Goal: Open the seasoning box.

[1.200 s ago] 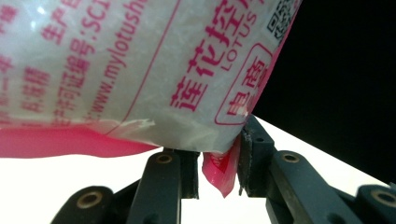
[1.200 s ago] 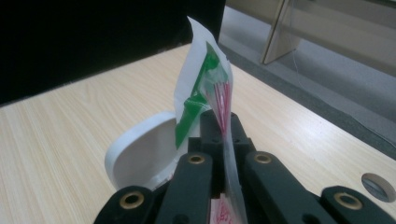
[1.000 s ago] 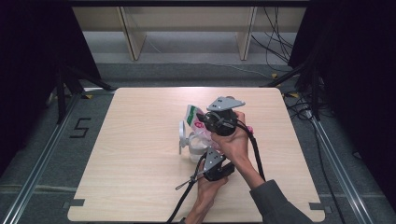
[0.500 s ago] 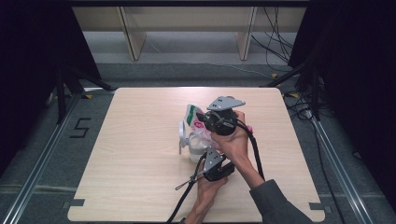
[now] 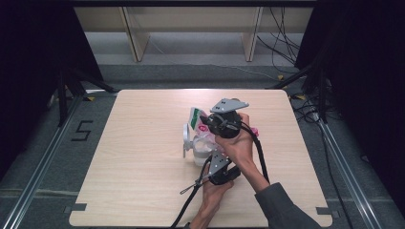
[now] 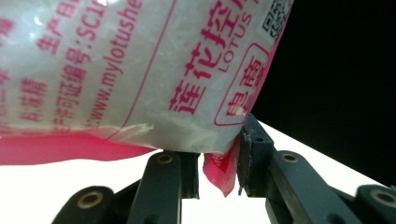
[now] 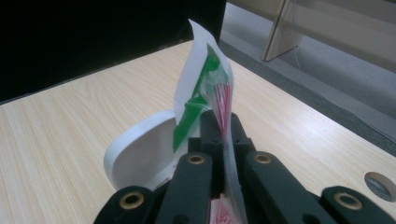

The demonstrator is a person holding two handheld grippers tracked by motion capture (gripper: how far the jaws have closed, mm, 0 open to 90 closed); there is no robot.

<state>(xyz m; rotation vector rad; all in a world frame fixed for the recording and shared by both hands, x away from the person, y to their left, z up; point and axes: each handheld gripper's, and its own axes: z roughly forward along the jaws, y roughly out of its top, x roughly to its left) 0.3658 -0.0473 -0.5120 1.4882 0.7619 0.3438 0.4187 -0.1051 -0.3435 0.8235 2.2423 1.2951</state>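
At the centre of the worktop [image 5: 143,191], both tongs hold the powder bag [image 6: 140,70], right tongs [image 7: 219,126] pinching its top edge, left tongs [image 6: 219,172] its pink corner; uneven pulling could spill powder.

A bag [image 5: 197,119] is held upright near the middle of the table [image 5: 133,167], with a lidded container [image 5: 191,143] placed just beside it on the left and in front. The right gripper [image 5: 210,121] is positioned at the bag's upper edge, which is pinched between its jaws. The left gripper [image 5: 212,164] is located nearer the person, below the bag, whose lower corner [image 6: 222,175] is set between its jaws. Shelving legs [image 5: 136,33] are situated on the floor behind the table.
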